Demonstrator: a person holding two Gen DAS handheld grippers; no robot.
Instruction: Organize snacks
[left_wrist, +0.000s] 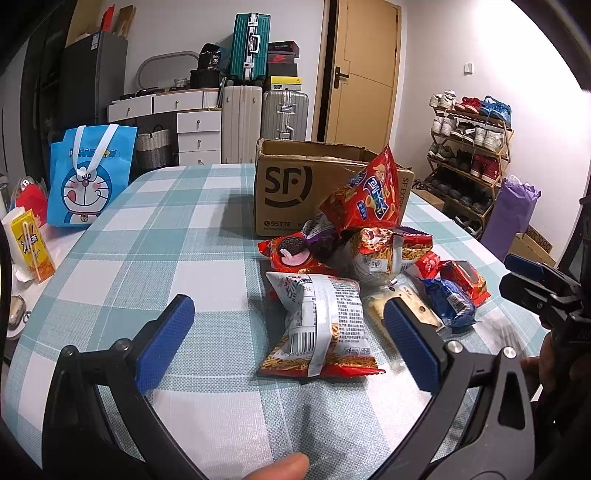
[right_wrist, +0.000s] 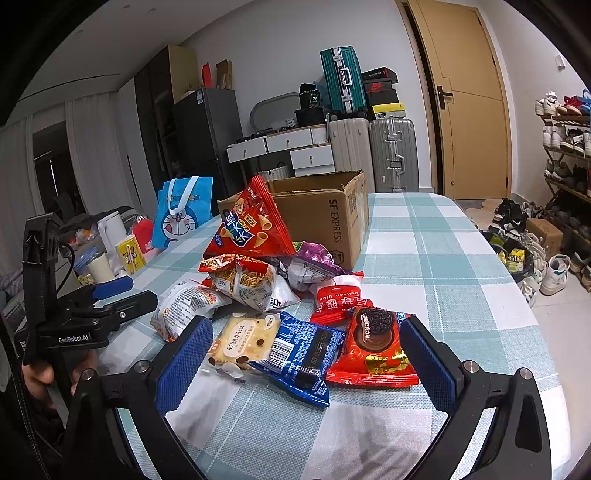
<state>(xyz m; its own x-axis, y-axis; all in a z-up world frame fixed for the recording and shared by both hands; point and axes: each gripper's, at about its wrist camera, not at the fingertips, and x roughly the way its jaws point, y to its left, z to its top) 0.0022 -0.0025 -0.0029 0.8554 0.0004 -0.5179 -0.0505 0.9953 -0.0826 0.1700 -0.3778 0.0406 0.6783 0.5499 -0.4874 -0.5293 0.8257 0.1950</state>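
Note:
A pile of snack packets lies on the checked tablecloth in front of an open SF cardboard box (left_wrist: 295, 192) (right_wrist: 325, 218). My left gripper (left_wrist: 288, 314) is open, its fingers either side of a silver noodle-snack packet (left_wrist: 321, 325), just above the table. My right gripper (right_wrist: 306, 343) is open, with a blue packet (right_wrist: 303, 354), a cream biscuit packet (right_wrist: 243, 338) and a red cookie packet (right_wrist: 376, 347) between its fingers. A big red cone-snack bag (left_wrist: 369, 195) (right_wrist: 247, 225) leans on the box. The left gripper also shows in the right wrist view (right_wrist: 118, 291).
A blue Doraemon bag (left_wrist: 88, 177) (right_wrist: 181, 210) and a yellow drink carton (left_wrist: 31, 247) stand at the table's left. Suitcases, drawers and a door are behind. A shoe rack (left_wrist: 469, 155) stands on the right. The table edge (right_wrist: 532, 306) is near on the right.

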